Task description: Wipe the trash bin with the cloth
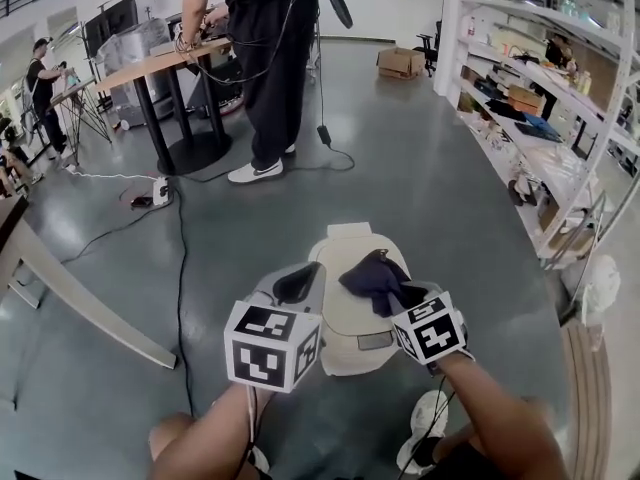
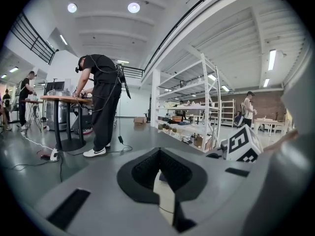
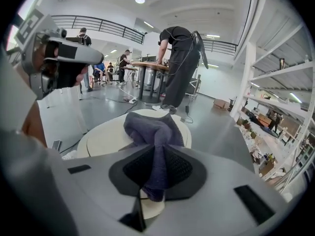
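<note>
A cream trash bin (image 1: 352,330) with a rounded lid stands on the grey floor just in front of me. A dark blue-grey cloth (image 1: 376,278) lies bunched on the right part of the lid. My right gripper (image 1: 402,295) is shut on the cloth's near edge; in the right gripper view the cloth (image 3: 150,132) runs up from between the jaws of the right gripper (image 3: 156,151) onto the bin lid (image 3: 106,135). My left gripper (image 1: 298,282) hovers at the bin's left side, shut and holding nothing. In the left gripper view, a sliver of the bin (image 2: 162,193) shows below the left gripper (image 2: 158,154).
A person (image 1: 262,63) stands at a round-based table (image 1: 150,68) beyond the bin. A black cable (image 1: 181,268) runs along the floor at the left, past a power strip (image 1: 160,190). White shelving (image 1: 545,128) lines the right side. A slanted wooden beam (image 1: 85,303) lies at the left.
</note>
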Demonstrator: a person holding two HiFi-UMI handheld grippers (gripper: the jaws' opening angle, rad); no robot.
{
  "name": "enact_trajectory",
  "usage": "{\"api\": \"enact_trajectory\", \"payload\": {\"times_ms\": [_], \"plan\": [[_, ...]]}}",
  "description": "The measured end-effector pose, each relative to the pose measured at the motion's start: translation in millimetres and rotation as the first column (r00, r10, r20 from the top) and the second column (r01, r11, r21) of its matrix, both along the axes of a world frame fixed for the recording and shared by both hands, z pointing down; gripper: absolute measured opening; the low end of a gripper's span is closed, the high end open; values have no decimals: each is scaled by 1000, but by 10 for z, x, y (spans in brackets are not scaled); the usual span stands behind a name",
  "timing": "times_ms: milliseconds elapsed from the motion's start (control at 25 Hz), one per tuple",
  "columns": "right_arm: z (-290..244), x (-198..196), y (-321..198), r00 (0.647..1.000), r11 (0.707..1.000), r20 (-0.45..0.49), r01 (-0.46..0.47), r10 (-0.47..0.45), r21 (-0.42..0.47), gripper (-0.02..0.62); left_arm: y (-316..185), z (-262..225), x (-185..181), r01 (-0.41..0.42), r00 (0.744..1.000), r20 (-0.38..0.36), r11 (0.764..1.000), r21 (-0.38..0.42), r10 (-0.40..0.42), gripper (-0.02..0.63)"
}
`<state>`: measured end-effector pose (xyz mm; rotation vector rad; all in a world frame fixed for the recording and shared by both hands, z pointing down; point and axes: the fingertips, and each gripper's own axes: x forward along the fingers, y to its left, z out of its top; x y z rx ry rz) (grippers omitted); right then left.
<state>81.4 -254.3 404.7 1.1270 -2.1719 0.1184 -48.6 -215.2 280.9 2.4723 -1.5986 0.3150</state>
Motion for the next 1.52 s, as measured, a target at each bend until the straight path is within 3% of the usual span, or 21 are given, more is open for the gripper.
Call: {"api": "enact_trajectory", "payload": {"times_ms": [320, 480, 640, 880, 1240, 1520], "plan": [[31, 179, -40, 998, 998, 7, -58, 58, -10, 52, 0, 42, 112, -21, 1000, -1, 1000, -8, 21, 0], [-97, 147, -15, 995, 998, 81, -63, 62, 5, 52, -11, 24, 111, -23, 1000, 2, 1000, -5, 23, 0], [-292, -82, 160, 984, 1000, 176, -24, 21, 18, 52, 9, -3, 35, -11, 1000, 4, 1000, 2, 11, 0], [-389, -536, 499, 976, 996, 200, 84, -90, 41, 52, 97, -33, -118, 13, 1000, 6, 1000, 7, -13, 0], [-278, -1042, 823, 961, 975, 162, 222, -224, 31, 52, 215, -34, -399, 53, 998, 21, 999, 11, -54, 0], [11, -1034, 880, 967, 968, 56, 251, -250, -10, 52, 244, 5, -533, 70, 997, 35, 998, 3, -70, 0]]}}
